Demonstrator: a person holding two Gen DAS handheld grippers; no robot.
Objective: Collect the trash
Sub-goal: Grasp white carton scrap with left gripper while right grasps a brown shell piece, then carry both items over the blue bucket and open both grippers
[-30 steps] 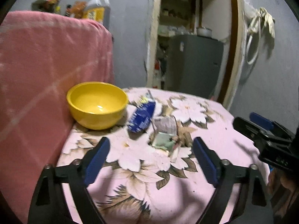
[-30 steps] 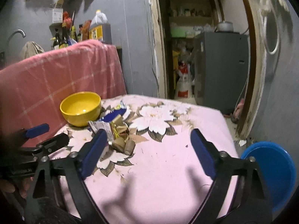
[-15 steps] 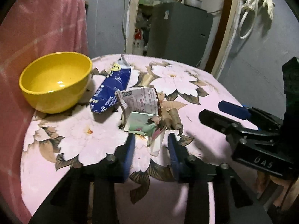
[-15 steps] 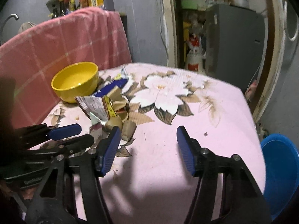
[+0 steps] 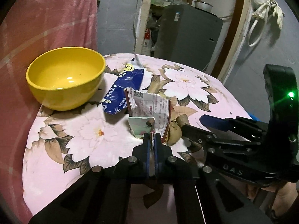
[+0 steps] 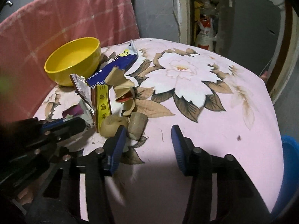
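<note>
A pile of trash lies on the pink floral table (image 5: 56, 149): a blue wrapper (image 5: 123, 87), a torn printed packet (image 5: 149, 110) and brown paper lumps (image 6: 136, 124). My left gripper (image 5: 152, 140) is shut on the near edge of the printed packet; it also shows in the right wrist view (image 6: 61, 124). My right gripper (image 6: 147, 140) is open just right of the pile, its left finger (image 6: 117, 145) beside the brown lumps. It also shows in the left wrist view (image 5: 205, 123).
A yellow bowl (image 5: 65, 76) stands at the table's far left beside a pink cloth-covered chair back (image 5: 46, 18). A blue bin (image 6: 287, 177) sits on the floor right of the table. A doorway and grey fridge (image 5: 188, 35) lie beyond.
My left gripper moved forward and closed on the printed packet. My right gripper moved in toward the pile and its fingers narrowed but stay open.
</note>
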